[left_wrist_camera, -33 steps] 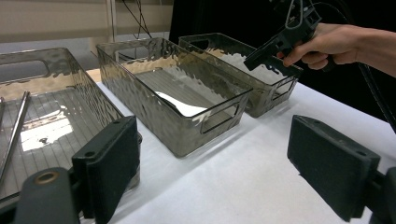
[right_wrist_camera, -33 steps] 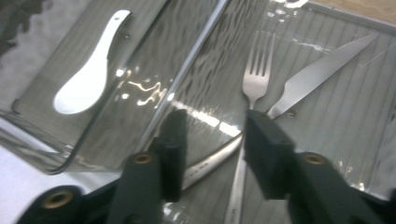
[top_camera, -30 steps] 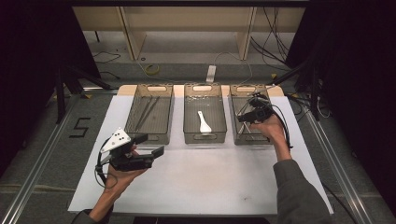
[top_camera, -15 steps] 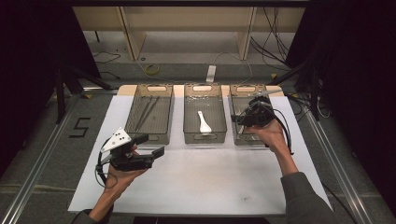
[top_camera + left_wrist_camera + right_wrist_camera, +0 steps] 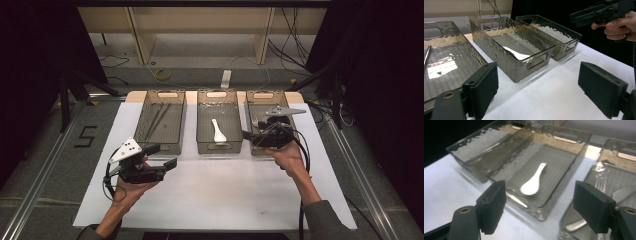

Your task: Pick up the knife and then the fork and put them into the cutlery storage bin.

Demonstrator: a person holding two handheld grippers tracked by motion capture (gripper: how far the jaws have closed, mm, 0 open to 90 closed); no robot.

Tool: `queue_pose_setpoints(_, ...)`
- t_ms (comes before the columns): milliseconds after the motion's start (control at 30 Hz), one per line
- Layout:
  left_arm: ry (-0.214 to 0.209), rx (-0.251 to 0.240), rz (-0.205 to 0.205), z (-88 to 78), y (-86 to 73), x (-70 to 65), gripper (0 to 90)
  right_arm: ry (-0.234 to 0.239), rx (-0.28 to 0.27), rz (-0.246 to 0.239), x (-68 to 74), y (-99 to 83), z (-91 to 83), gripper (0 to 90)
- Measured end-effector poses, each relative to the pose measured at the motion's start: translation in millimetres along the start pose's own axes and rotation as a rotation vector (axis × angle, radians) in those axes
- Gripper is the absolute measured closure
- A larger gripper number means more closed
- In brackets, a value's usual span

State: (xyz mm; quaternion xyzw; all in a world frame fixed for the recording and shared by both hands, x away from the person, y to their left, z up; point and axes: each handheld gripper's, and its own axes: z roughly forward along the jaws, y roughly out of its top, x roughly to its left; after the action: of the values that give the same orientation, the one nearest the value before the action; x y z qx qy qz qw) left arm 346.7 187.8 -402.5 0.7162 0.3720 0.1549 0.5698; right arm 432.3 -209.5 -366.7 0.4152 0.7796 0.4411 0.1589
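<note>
- White sheeting [image 5: 215,195] is spread over the table in the middle of the high view, with dark floor and wooden shelf legs seen along the upper edge.
- Three smoky clear bins are lined up across the upper middle of the sheet: a left bin [image 5: 161,145], a middle bin [image 5: 219,146] and a right bin [image 5: 256,150].
- A white ceramic spoon [image 5: 217,131] is seen lying flat on the floor of the middle bin, its bowl toward the lower edge of the frame; in the right gripper view it sits at centre [image 5: 532,184].
- Metal cutlery [image 5: 599,185], a fork among it, is seen in the right bin.
- Thin dark rods [image 5: 156,120] lie in the left bin.
- The right gripper [image 5: 252,136] is held over the near left corner of the right bin, just beside the middle bin; its jaws have just been opening, they stand wide, and nothing is held between them.
- The left gripper [image 5: 162,156] is held at lower left over the sheet, just below the left bin, jaws wide apart and empty.
</note>
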Motion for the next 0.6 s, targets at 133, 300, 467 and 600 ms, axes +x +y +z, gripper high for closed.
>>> queue_pose_setpoints(133, -0.007, 0.012, -0.003, 0.7, -0.4, 0.7, 16.1, 0.023, -0.031, -0.008, 7.5, -7.9, -6.4, 26.9)
queue_pose_setpoints(300, -0.011, 0.018, 0.0, 1.2, -0.7, 0.2, 16.1, 0.058, -0.068, -0.005, 14.9, -19.5, -15.3, 26.6)
queue_pose_setpoints(467, -0.017, 0.02, -0.009, 2.6, -1.3, -0.2, 16.1, 0.078, -0.097, -0.029, 20.1, -27.0, -25.7, 25.3)
queue_pose_setpoints(600, -0.023, 0.024, -0.01, 3.4, -1.5, -0.8, 16.1, 0.091, -0.12, -0.032, 23.6, -33.1, -32.3, 24.9)
